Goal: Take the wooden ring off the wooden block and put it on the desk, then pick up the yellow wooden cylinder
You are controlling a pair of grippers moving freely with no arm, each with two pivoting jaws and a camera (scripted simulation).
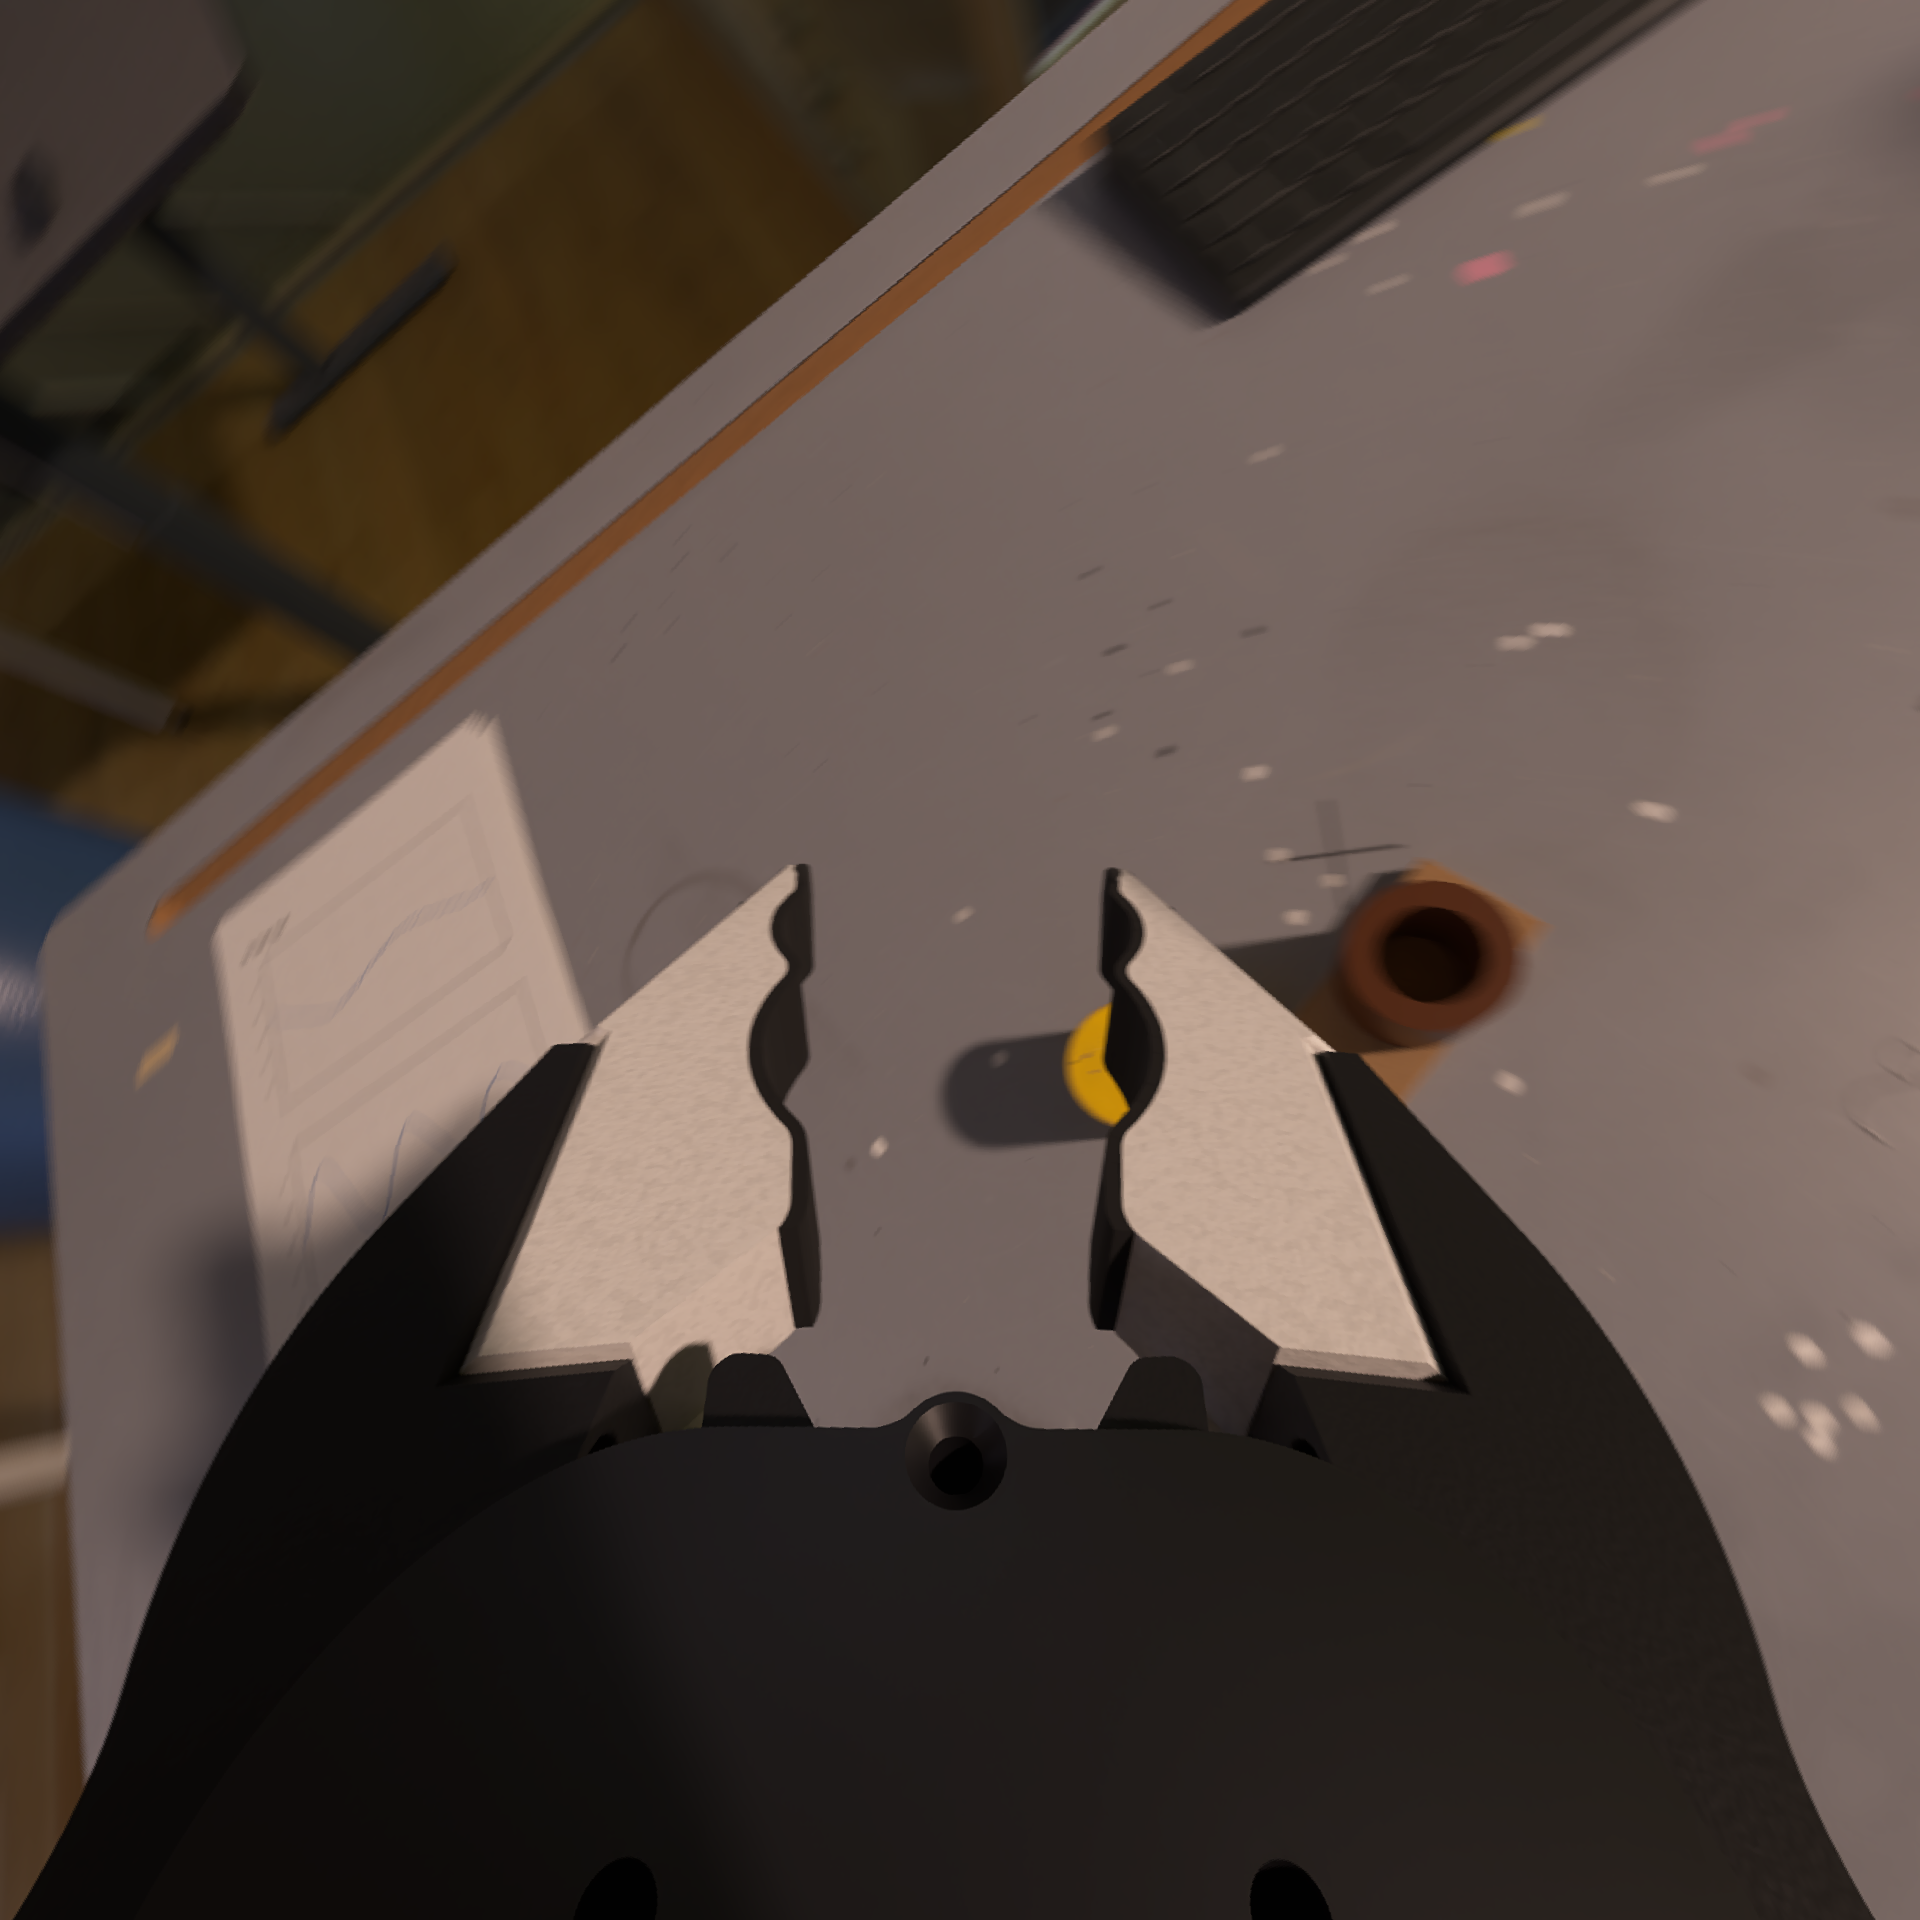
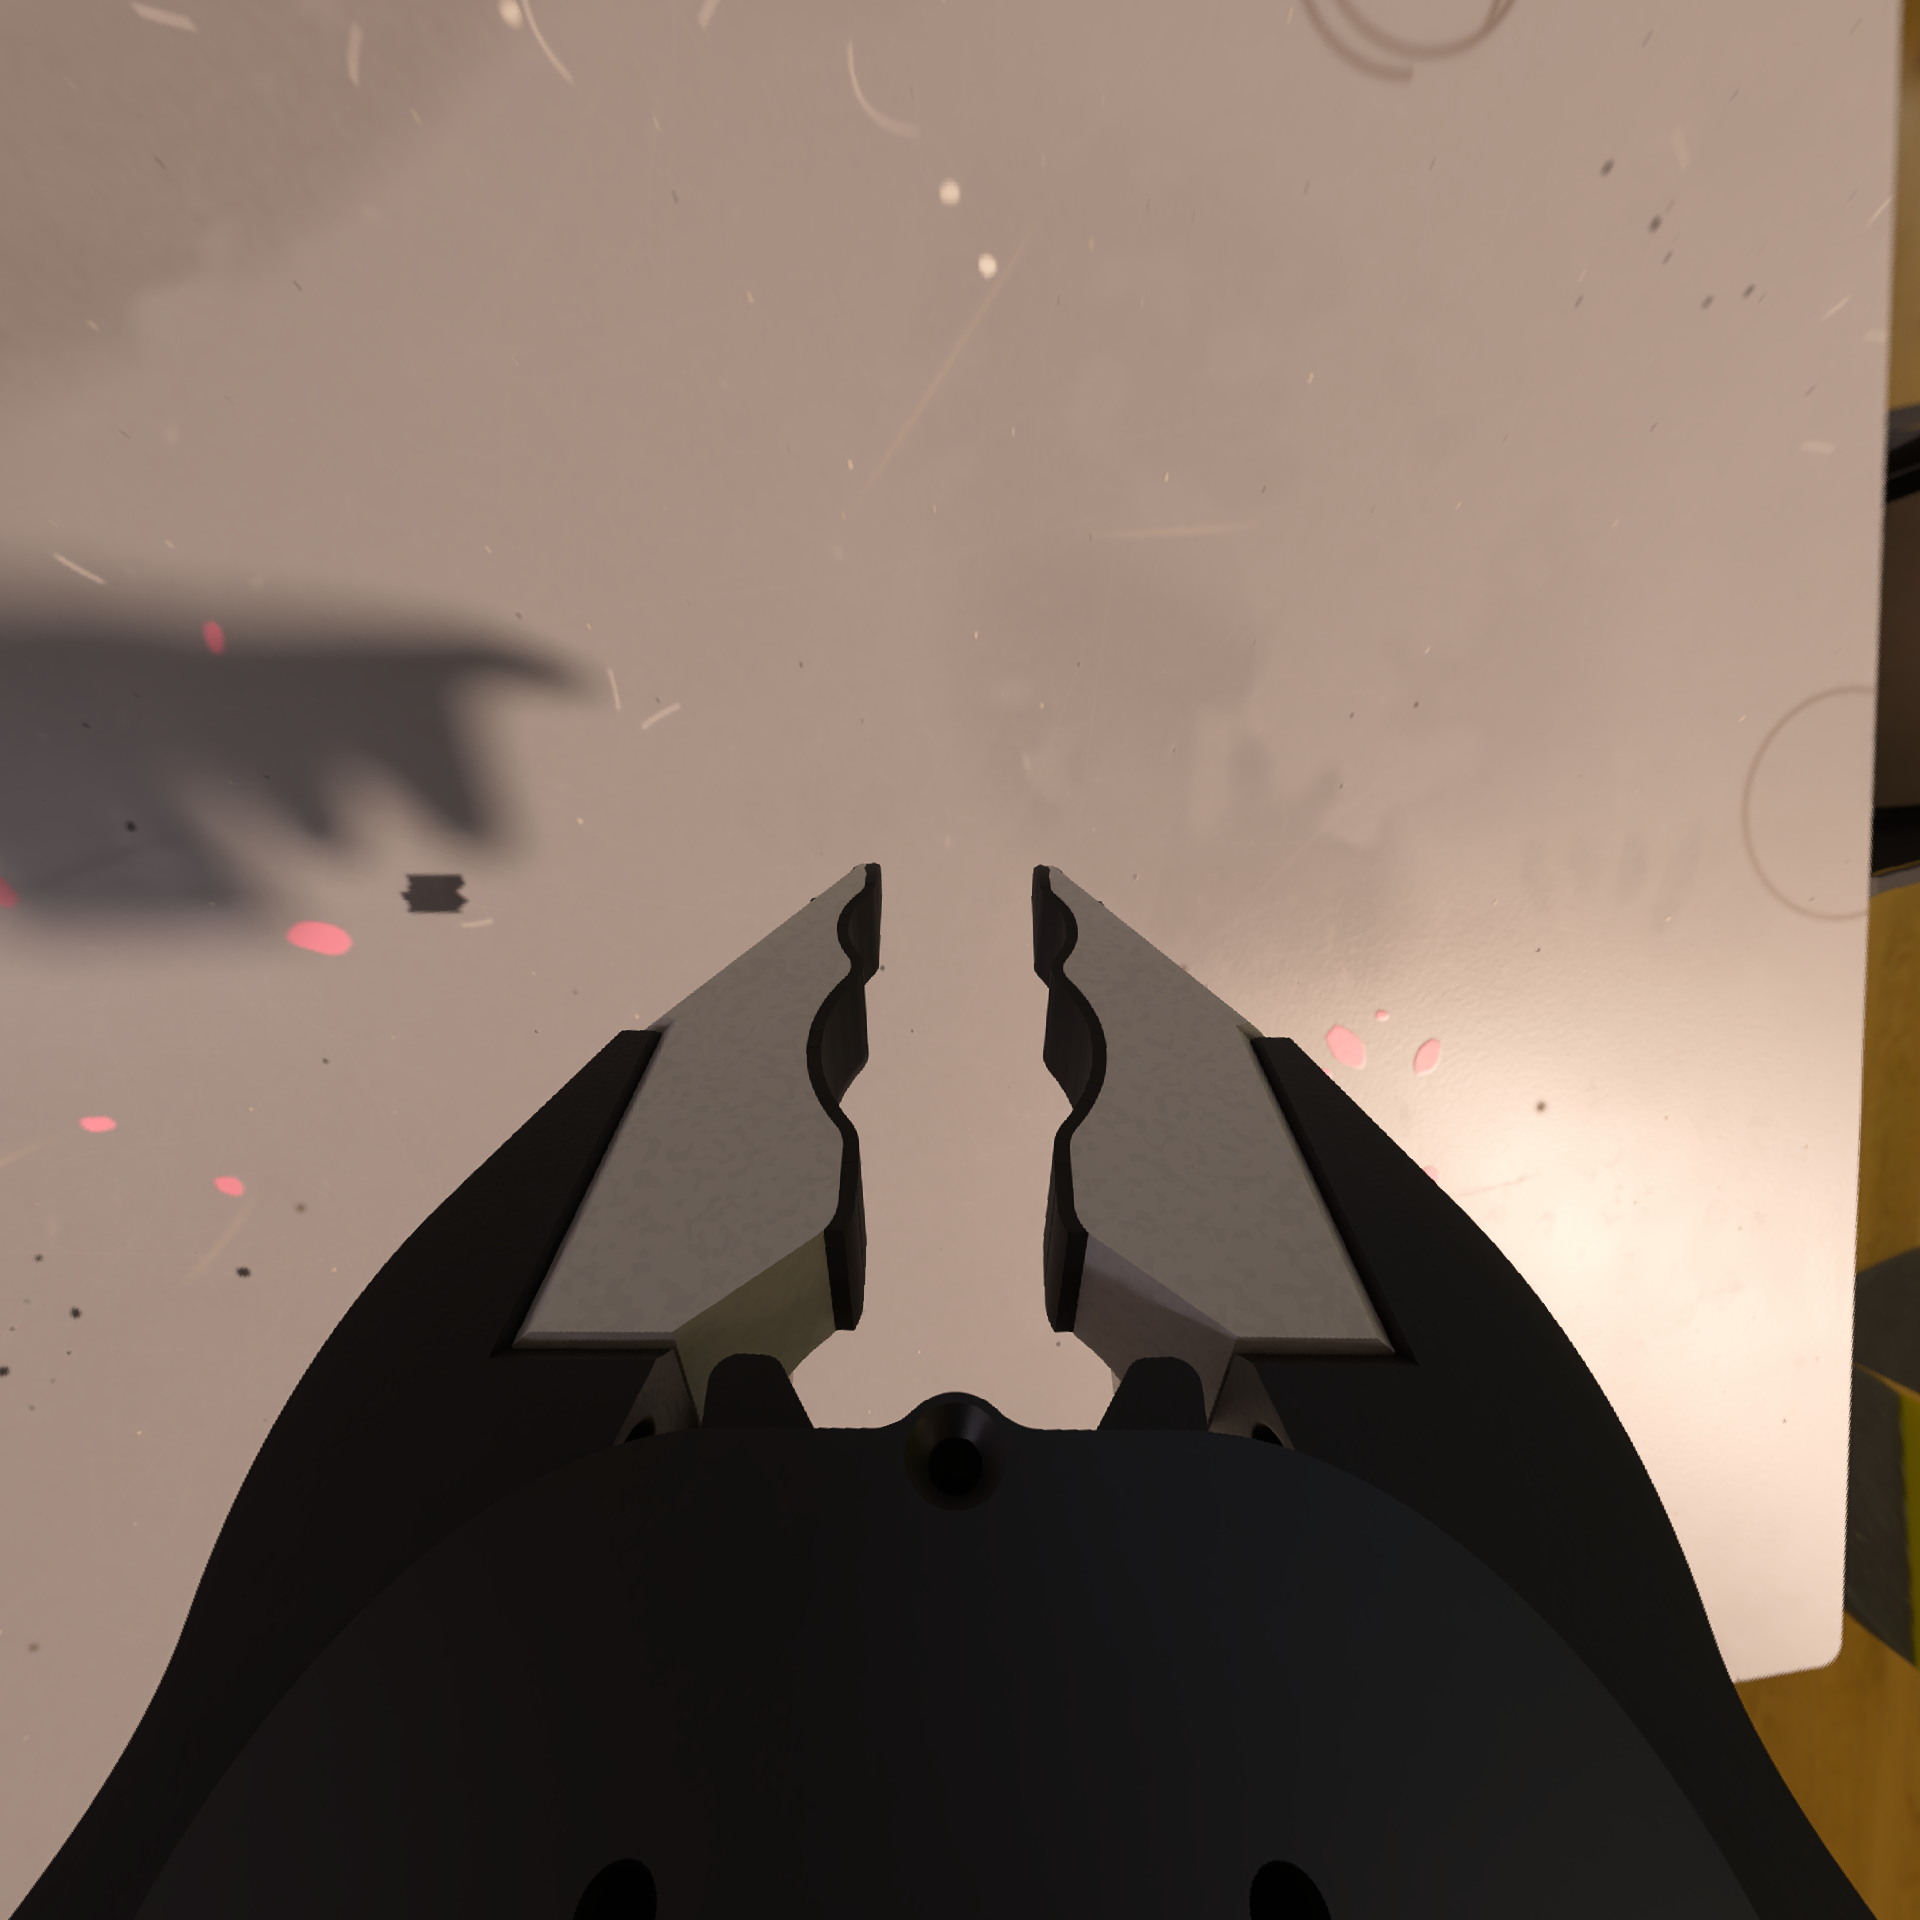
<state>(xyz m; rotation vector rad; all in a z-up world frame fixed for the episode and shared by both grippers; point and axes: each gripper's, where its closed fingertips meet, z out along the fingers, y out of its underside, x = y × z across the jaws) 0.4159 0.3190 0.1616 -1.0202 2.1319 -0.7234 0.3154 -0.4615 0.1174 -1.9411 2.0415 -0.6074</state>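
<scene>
In the left wrist view a brown wooden ring (image 1: 1425, 961) sits on a tan wooden block (image 1: 1397, 1070) on the grey desk (image 1: 1039, 623), to the right of my fingers. The yellow wooden cylinder (image 1: 1093, 1062) stands on the desk, mostly hidden behind my right finger (image 1: 1226, 1143). My left gripper (image 1: 956, 883) is open and empty, above the desk and left of the cylinder and ring. In the right wrist view my right gripper (image 2: 956, 878) is open and empty over bare desk (image 2: 1247, 520); none of the wooden pieces show there.
A white paper sheet (image 1: 395, 997) lies on the desk left of my left gripper. A black keyboard (image 1: 1351, 145) lies at the far edge. The desk edge with an orange strip (image 1: 727, 447) runs diagonally. In the right wrist view the desk's right edge (image 2: 1860, 1039) is close.
</scene>
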